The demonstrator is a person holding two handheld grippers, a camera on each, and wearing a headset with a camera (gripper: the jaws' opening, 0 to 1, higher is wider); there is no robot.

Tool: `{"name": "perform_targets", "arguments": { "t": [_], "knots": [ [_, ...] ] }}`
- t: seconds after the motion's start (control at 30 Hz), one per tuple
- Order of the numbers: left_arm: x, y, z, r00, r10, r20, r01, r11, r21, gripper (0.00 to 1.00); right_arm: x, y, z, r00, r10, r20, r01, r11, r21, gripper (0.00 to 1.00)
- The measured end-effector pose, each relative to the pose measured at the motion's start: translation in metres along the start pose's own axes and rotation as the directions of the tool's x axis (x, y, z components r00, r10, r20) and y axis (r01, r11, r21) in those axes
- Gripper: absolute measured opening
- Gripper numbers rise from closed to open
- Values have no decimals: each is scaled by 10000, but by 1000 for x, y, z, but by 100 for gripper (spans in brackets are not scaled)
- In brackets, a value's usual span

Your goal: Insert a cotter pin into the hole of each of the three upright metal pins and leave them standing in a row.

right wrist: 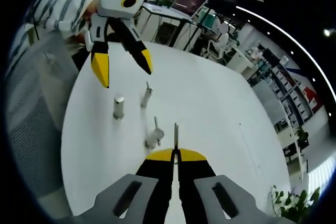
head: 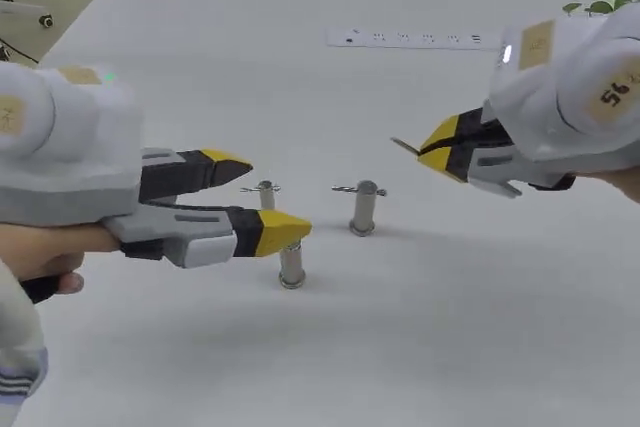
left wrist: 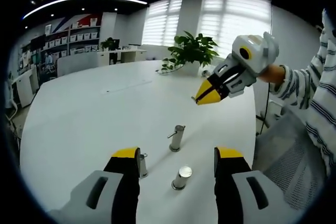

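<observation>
Between the closed yellow tips of the right claw point(right wrist: 176, 156), a cotter pin point(right wrist: 175, 136) sat clamped with most of its length poking forward, and that claw hung in the air off to one side of the work. Opposite it, the left claw point(left wrist: 177, 153) had its jaws wide apart and gripped nothing. It hovered low, with the bare metal pin point(left wrist: 182, 177) roughly between the jaws, and I could not tell whether either jaw touched it. That pin stood upright on the white table point(head: 450, 327), nearest the person, with nothing through its head. Just beyond it, the fitted pin on the left claw's side point(head: 265, 195) and the fitted pin on the right claw's side point(head: 365, 209) each carried a cotter crosswise near the top. So 2 of 3 looked done, with 1 insertion left.

The main danger seemed to be toppling. The bare pin was slim on a small foot, so a sideways push from the cotter tip could knock it over unless the left claw steadied it first. Closing that claw off-centre could shove it just as easily. The cotter was gripped near one end, so it might swivel on contact and miss. The hole's facing was too small to read, so the approach could be misaligned. A low sweep by either claw could also snag a neighbour's cotter and spoil the row.
</observation>
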State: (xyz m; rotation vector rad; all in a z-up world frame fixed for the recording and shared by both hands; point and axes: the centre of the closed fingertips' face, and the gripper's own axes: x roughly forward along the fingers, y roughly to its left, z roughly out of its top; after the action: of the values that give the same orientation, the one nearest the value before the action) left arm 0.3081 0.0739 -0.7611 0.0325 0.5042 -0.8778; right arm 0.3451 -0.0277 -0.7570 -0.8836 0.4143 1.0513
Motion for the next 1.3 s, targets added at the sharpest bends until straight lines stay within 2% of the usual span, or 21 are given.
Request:
{"name": "perform_targets", "arguments": {
  "t": [0.1,0.2,0.3,0.43,0.63,0.77,1.03,1.07,1.13,1.23,1.3],
  "knots": [
    [6,-1,3,9999,-117,7,117,9993,-346,57,0,0,2,9997,-218,88,220,9995,-211,2],
    [11,-4,8,9995,-280,133,286,9985,-469,53,0,3,7,9980,-562,299,578,9967,-567,2],
    [17,-8,12,9986,-498,176,510,9961,-721,53,2,6,4,9963,-842,179,856,9910,-1031,2],
    [22,-14,17,9963,-793,322,820,9919,-970,50,4,15,6,9961,-828,306,856,9909,-1036,2],
    [30,-22,15,9921,-1258,-25,1241,9815,-1456,43,7,24,8,9967,-722,378,763,9898,-1206,2],
    [35,-26,14,9904,-1376,-132,1345,9817,-1348,42,8,27,10,9962,-749,444,804,9871,-1384,2],
    [39,-37,16,9841,-1777,-56,1737,9679,-1819,30,7,31,16,9951,-796,590,884,9821,-1663,2],
    [40,-38,17,9839,-1789,-35,1752,9675,-1822,30,7,31,16,9950,-811,583,900,9810,-1716,2],
    [42,-37,19,9861,-1662,76,1656,9752,-1469,28,7,31,16,9949,-841,564,930,9794,-1791,2],
    [42,-40,20,9835,-1805,122,1799,9682,-1740,22,7,32,17,9946,-814,646,918,9796,-1787,2],
    [44,-42,21,9833,-1815,132,1810,9675,-1768,22,8,33,16,9945,-793,680,901,9806,-1741,2]
  ]
}}
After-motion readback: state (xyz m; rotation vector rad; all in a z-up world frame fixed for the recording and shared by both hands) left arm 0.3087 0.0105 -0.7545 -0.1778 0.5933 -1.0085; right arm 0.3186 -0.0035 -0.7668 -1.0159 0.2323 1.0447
